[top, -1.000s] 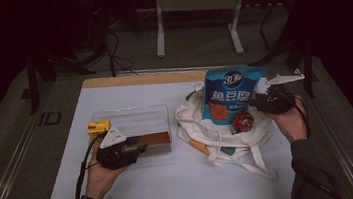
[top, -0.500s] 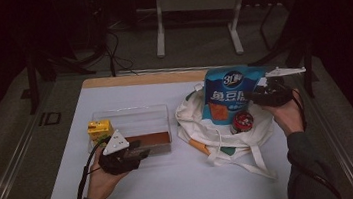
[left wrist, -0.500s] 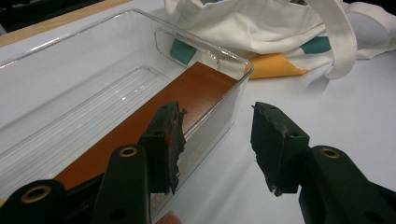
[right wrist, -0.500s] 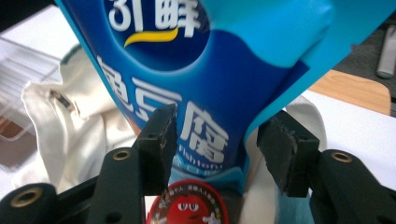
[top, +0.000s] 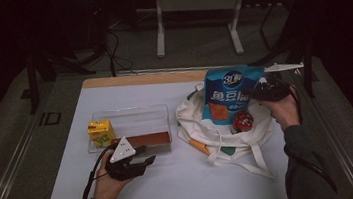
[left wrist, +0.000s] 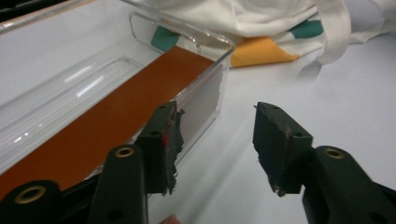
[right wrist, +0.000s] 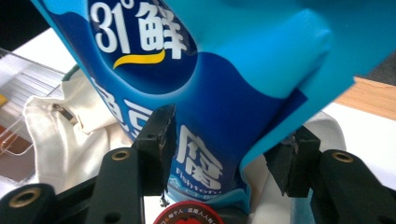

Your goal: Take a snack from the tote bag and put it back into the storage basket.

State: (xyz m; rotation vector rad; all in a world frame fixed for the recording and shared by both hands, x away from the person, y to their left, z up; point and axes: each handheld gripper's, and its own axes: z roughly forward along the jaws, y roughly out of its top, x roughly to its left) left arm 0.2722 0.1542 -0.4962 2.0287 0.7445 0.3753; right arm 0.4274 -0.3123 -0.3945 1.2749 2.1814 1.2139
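Snack bags: one, blue (top: 229, 93)
Cloth bags: one, white (top: 203, 126)
Clear trays: one (top: 131, 119)
Yellow cartons: one (top: 100, 132)
Brown bars: one (top: 151, 139)
Round red lids: one (top: 243, 120)

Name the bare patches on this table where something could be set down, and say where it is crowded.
Free: the far strip behind the clear tray, and the near strip along the front edge of the table. Crowded: the right side, where the blue snack bag and red can sit on the white tote bag.
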